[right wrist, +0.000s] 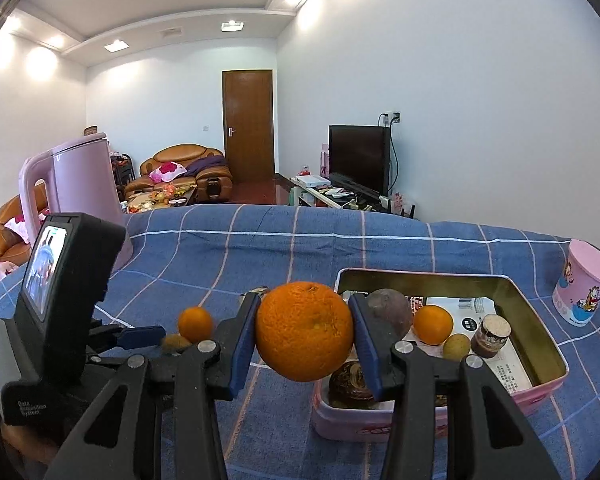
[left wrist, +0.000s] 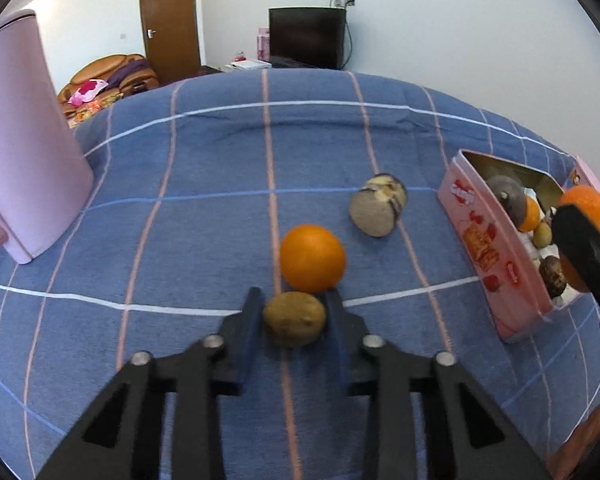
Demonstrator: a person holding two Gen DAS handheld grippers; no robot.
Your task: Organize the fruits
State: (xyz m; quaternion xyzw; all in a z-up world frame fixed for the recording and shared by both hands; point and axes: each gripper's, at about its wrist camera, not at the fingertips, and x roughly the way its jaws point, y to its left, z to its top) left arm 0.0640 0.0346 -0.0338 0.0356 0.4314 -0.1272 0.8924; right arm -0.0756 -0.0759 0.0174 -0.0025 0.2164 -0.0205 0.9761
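Blue checked cloth covers the surface (left wrist: 180, 200). A pink tin (right wrist: 540, 392) sits toward its right edge, lid off.

Already in the tin: a dark round fruit (right wrist: 390, 312), a small orange (right wrist: 433, 325), a yellow-green fruit (right wrist: 457, 346), a brown knobbly item (right wrist: 350, 380) at the near end, plus a small jar (right wrist: 492, 335). Sorting looks roughly half done.

Right hand-held gripper (right wrist: 305, 332) is clamped on a large orange (right wrist: 305, 330), raised just beside the tin's near left corner, not yet over the opening. Judged next: carry across and release inside.

Left hand-held gripper (left wrist: 294, 316) has its pads against a brown kiwi-like fruit (left wrist: 295, 318) that rests on the cloth near the middle; grip closed, fruit not lifted.

Left on the cloth: another orange (left wrist: 313, 258), touching or just behind the kiwi, and a jar on its side (left wrist: 378, 210) further back, toward the tin. Whether the jar belongs in the tin cannot be told.

A pink kettle (left wrist: 24, 140) stands at the left edge, a pink cup (right wrist: 584, 282) at the far right.
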